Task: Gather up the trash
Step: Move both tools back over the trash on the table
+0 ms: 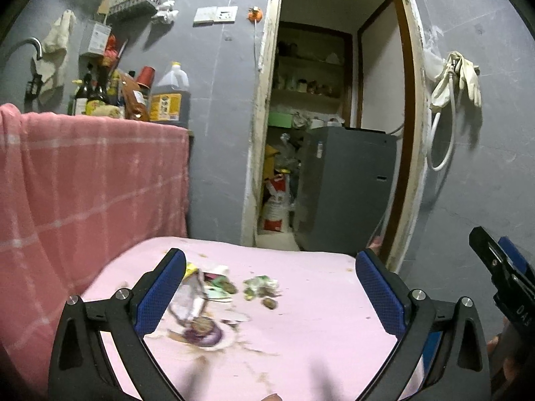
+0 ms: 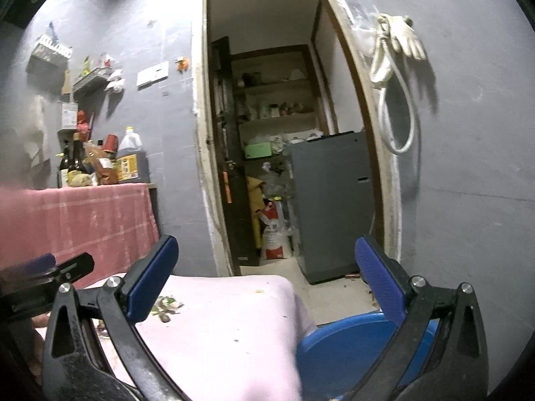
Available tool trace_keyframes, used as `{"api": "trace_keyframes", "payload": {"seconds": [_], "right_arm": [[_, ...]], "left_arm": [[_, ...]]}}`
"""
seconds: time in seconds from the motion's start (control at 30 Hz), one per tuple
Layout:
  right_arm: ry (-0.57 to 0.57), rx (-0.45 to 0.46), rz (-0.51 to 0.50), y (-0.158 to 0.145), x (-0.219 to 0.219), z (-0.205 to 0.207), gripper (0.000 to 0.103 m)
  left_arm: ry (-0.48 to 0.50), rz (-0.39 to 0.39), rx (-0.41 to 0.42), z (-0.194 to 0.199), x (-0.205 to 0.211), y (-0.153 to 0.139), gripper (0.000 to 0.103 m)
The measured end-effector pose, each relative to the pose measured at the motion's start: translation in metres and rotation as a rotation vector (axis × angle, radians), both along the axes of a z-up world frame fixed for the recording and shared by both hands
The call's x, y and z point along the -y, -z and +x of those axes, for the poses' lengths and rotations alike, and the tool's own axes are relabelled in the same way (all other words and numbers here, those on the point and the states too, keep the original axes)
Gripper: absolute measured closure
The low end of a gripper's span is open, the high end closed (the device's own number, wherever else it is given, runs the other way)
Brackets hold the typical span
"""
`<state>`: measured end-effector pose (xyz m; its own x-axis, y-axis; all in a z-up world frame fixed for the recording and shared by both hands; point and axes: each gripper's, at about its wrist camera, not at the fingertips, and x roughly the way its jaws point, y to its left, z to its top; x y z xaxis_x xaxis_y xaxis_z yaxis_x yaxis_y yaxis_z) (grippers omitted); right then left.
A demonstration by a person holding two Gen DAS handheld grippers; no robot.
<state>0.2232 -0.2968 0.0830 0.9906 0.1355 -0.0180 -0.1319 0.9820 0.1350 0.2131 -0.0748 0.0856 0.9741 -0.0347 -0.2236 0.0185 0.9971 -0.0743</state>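
Note:
Trash lies on a pink-covered table (image 1: 317, 317): a pile of wrappers and paper (image 1: 207, 284), a crumpled green-white wrapper (image 1: 260, 285), a small brown scrap (image 1: 270, 303) and a purple round piece on a stain (image 1: 204, 332). My left gripper (image 1: 269, 292) is open and empty, its fingers either side of the trash and above it. My right gripper (image 2: 265, 279) is open and empty over the table's right end; the crumpled wrapper (image 2: 167, 305) shows beside its left finger. The right gripper shows at the left wrist view's right edge (image 1: 501, 267).
A blue plastic stool or bin (image 2: 344, 351) stands right of the table. A pink checked cloth (image 1: 83, 183) covers a counter with bottles (image 1: 133, 97) at left. An open doorway (image 1: 334, 133) leads to a storeroom with a grey cabinet (image 1: 347, 183).

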Motion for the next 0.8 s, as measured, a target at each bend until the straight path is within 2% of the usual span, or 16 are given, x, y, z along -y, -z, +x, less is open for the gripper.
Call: {"api": "trace_keyframes", "payload": {"seconds": [0.17,0.33,0.6,0.8], "right_arm": [[-0.049,0.001,-0.042,0.002,-0.027,0.003,0.000],[-0.118,-0.025,-0.059,0.003,-0.047,0.011,0.000],[-0.223,-0.102,-0.055,0.007,-0.074,0.036,0.000],[-0.295,-0.162,-0.084,0.015,-0.104,0.057,0.000]], "left_arm": [[-0.047,0.046,0.032,-0.013,-0.022,0.003,0.003],[-0.091,0.076,0.030,-0.020,-0.046,0.010,0.003],[-0.160,0.092,-0.030,-0.017,-0.093,0.027,0.003],[-0.167,0.087,-0.109,-0.004,-0.116,0.045,0.003]]}}
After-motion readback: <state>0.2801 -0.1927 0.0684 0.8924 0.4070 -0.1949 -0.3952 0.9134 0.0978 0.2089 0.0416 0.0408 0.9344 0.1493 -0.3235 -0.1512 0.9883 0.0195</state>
